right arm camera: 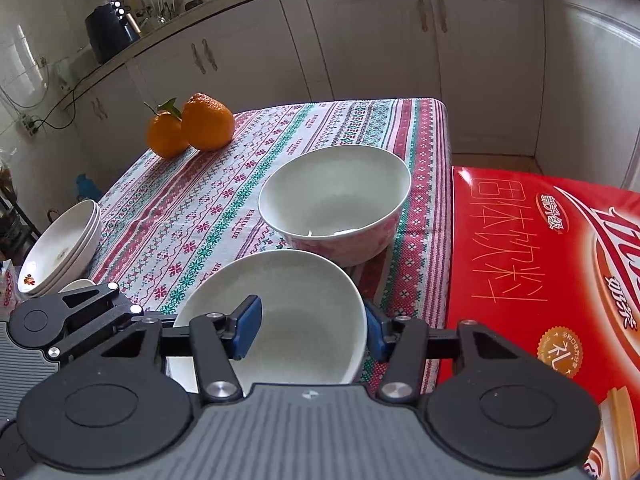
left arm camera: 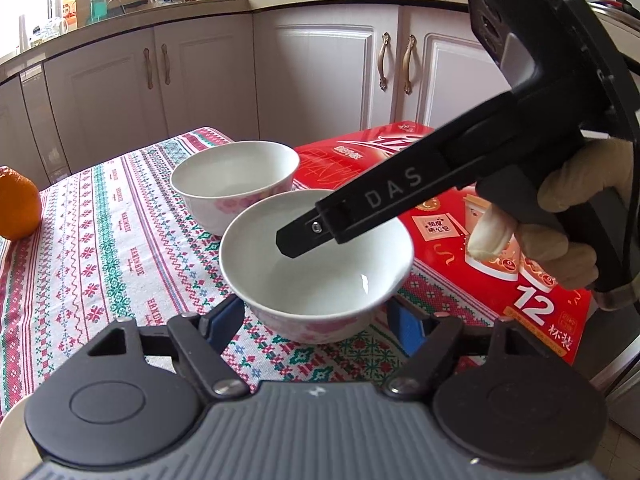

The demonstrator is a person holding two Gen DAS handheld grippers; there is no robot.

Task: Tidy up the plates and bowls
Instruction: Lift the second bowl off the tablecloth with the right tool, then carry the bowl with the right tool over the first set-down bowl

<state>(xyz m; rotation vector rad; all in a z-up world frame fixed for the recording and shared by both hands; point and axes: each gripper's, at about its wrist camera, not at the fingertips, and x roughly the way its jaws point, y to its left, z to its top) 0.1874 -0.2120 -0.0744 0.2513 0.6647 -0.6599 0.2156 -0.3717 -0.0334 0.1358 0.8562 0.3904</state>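
The right hand-held gripper (right arm camera: 312, 330) grips the near bowl's (right arm camera: 288, 300) rim, as does the left hand-held gripper (left arm camera: 316, 320). Just beyond stands a second bowl (right arm camera: 336, 208); a red box (right arm camera: 540, 260) lies right, two oranges (right arm camera: 192, 128) and stacked plates (right arm camera: 60, 248) left.

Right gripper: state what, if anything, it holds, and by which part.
The right gripper holds the near bowl by its rim: one pad inside, the other outside the wall.

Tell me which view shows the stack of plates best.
The right wrist view: the stack of plates sits at the table's left edge, tilted toward the camera, with the top plate's inside visible. The left wrist view shows at most a pale sliver at its bottom left corner, too little to identify.
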